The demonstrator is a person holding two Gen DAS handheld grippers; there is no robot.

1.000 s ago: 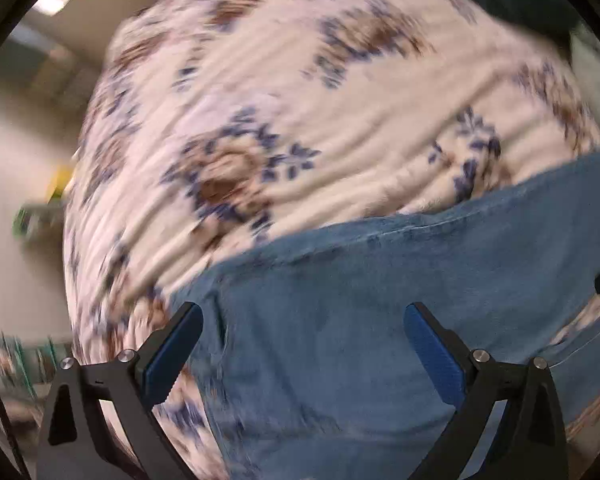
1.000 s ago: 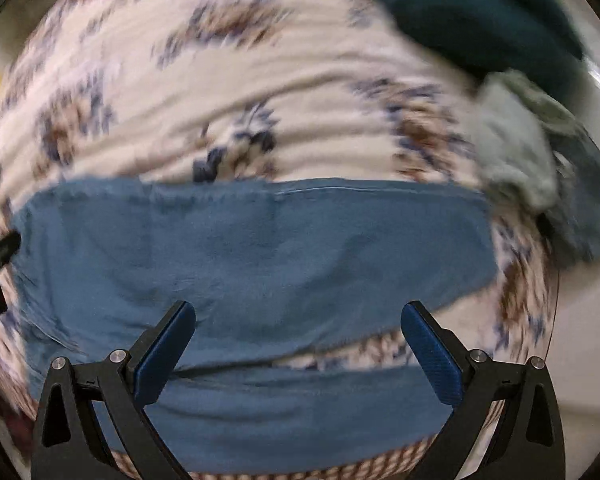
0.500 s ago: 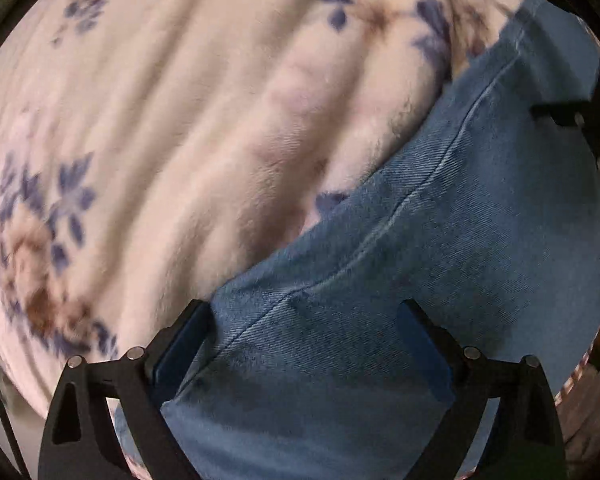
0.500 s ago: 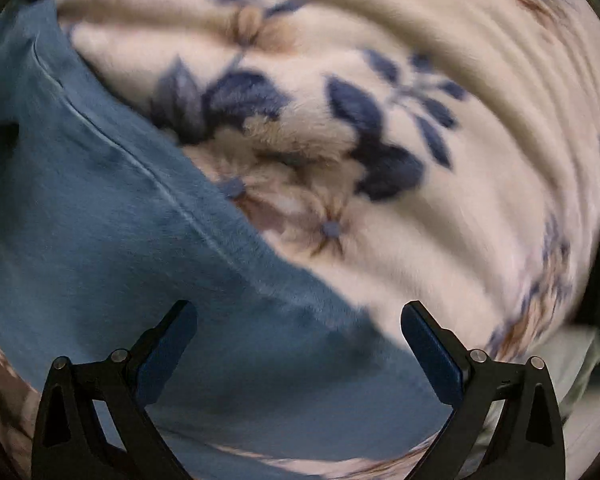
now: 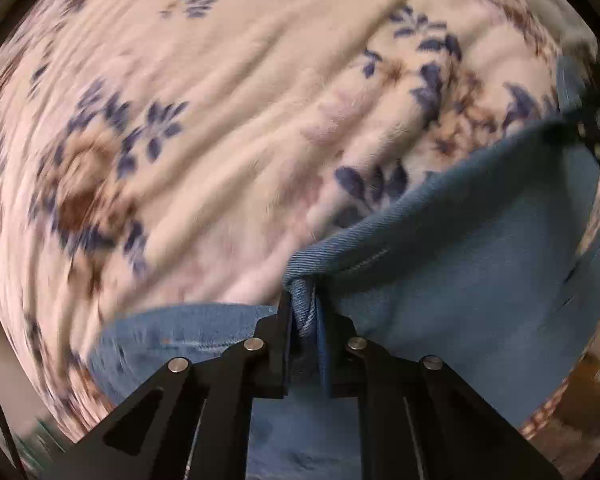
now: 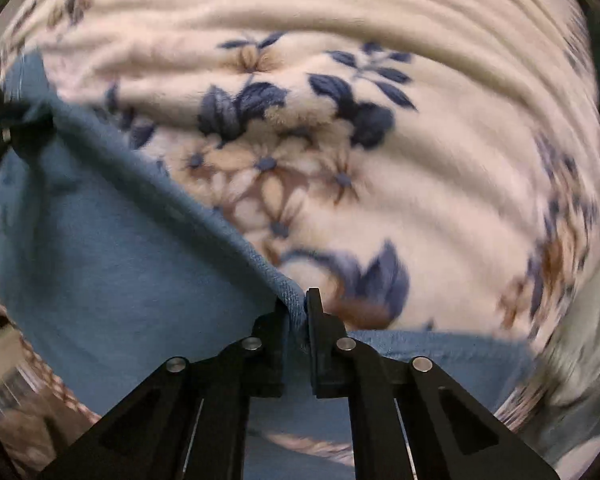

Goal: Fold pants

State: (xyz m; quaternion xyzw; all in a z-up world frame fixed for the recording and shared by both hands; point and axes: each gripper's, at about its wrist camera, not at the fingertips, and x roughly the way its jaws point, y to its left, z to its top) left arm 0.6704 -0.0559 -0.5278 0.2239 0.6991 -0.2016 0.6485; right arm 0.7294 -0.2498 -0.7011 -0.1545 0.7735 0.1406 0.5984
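both tongs (image 5: 303, 308) newly clamped on pants (image 5: 460, 280)

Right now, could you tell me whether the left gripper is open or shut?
Shut: the left gripper has its fingers pinched on a bunched edge of the jeans.

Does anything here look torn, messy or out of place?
Nothing stands out. Each claw, left and right, pinches the edge of the blue jeans, which sag between them over a floral blanket. No tears visible.
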